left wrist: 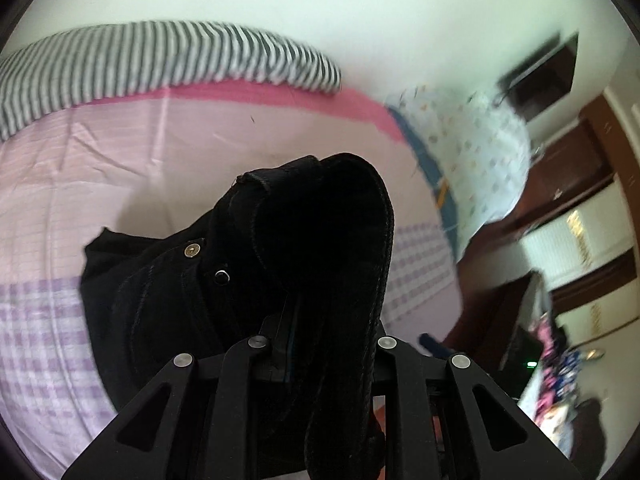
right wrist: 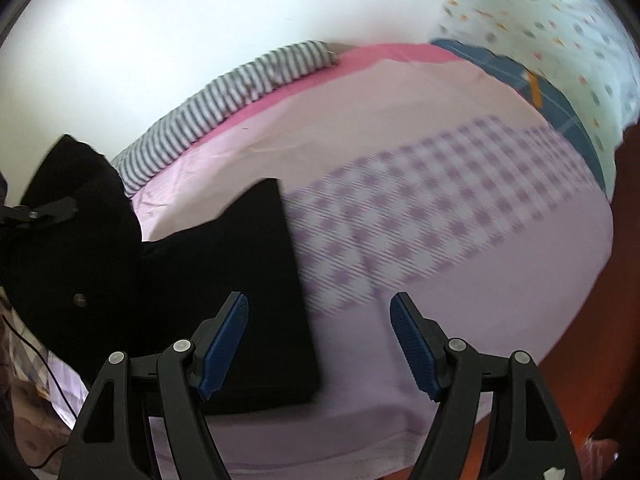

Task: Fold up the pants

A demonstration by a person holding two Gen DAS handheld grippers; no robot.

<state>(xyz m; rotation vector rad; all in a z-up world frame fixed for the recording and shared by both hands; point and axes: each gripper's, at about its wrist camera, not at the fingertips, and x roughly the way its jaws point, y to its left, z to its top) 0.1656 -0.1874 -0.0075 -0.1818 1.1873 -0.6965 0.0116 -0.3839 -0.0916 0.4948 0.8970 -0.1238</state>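
Two tools in hand: my left tool [left wrist: 320, 344] is pinching the waistband of the pants [left wrist: 240, 280]; my right tool [right wrist: 318, 344] is spread wide with nothing between its blue pads [right wrist: 224, 348].
Item location: the black pants lie on the bed [left wrist: 60, 200], over the pink and lilac checked sheet. The waist end is lifted in my left grip; the leg end lies flat, its straight edge just under my right tool in the right wrist view.
Surroundings: a striped pillow [left wrist: 140, 64] along the far edge, a patterned quilt [left wrist: 480, 152] at the corner, both well apart from the pants.
Handling judgement: thick, denim-like cloth, soft and limp, moderately heavy for a garment, not slippery, not fragile. It sags wherever unsupported.
Where to hold: the stitched waistband gives the firmest bite, near the metal button [left wrist: 192, 250]; at the other end, the hem corners.
Risk: a one-sided lift may drag the folded layers askew.
Image quality: motion blur throughout; fine detail unreliable.
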